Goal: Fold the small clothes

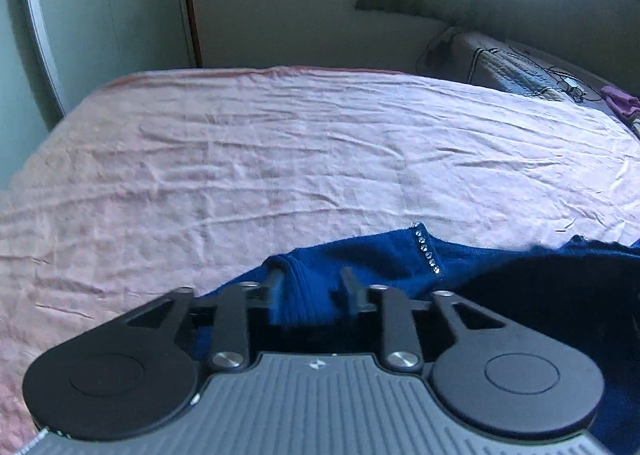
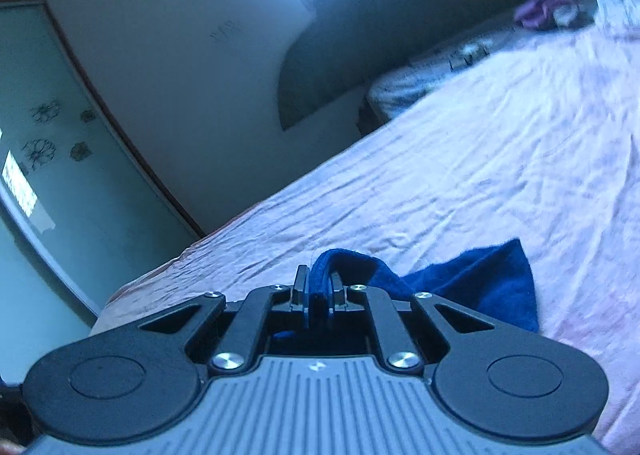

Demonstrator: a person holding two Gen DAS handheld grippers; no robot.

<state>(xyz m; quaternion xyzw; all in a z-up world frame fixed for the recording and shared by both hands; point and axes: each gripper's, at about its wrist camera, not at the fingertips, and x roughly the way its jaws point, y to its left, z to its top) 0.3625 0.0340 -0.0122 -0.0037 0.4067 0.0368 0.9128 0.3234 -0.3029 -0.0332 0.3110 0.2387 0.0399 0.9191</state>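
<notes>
A small dark blue garment [image 1: 384,255] with a row of rhinestones lies on the pink bedsheet [image 1: 280,159]. My left gripper [image 1: 312,287] is open, its fingers apart on either side of a ribbed fold of the garment. My right gripper [image 2: 319,287] is shut on a folded edge of the same blue garment [image 2: 480,279], which trails to the right over the sheet [image 2: 480,159].
The bed ends at a pale wall, with a wardrobe door on the left [image 1: 108,15]. A quilted pillow with cables [image 1: 504,67] and a purple cloth [image 1: 620,101] lie at the far right of the bed. A dark arched shape marks the wall.
</notes>
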